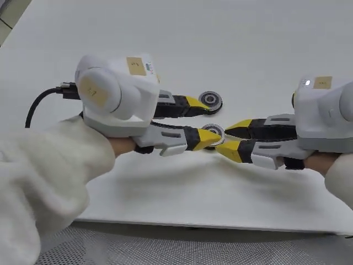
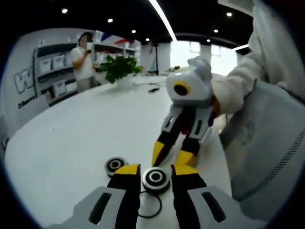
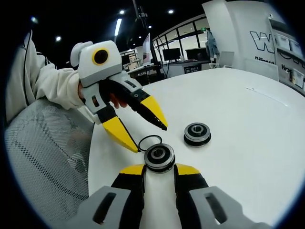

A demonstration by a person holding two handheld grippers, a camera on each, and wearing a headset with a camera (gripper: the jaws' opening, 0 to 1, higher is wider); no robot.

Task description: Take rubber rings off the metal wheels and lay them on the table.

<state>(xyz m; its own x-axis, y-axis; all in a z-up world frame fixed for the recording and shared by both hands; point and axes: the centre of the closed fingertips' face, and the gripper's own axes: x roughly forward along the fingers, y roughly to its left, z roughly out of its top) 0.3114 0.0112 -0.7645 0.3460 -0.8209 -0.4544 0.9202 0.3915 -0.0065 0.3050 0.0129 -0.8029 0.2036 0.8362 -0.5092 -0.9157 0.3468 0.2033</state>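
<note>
Jaws of the left gripper (image 1: 214, 119) and right gripper (image 1: 222, 137) stand apart on opposite sides of the near wheel (image 1: 211, 130), with a loose rubber ring (image 3: 149, 141) just beside it on the table (image 1: 248, 49); one gripper should pin the wheel while the other pinches only rubber.

Bright, even light; fisheye-warped edges

- Wall (image 3: 267, 40) showing a large "W"; smaller line beneath possibly reading "Diligent".
- Left gripper view catching the same "W" (image 2: 24, 81).
- Tan stickers (image 1: 135, 65) on left tool (image 1: 212, 121) and right tool (image 1: 223, 138) carrying illegible scrawl.
</note>
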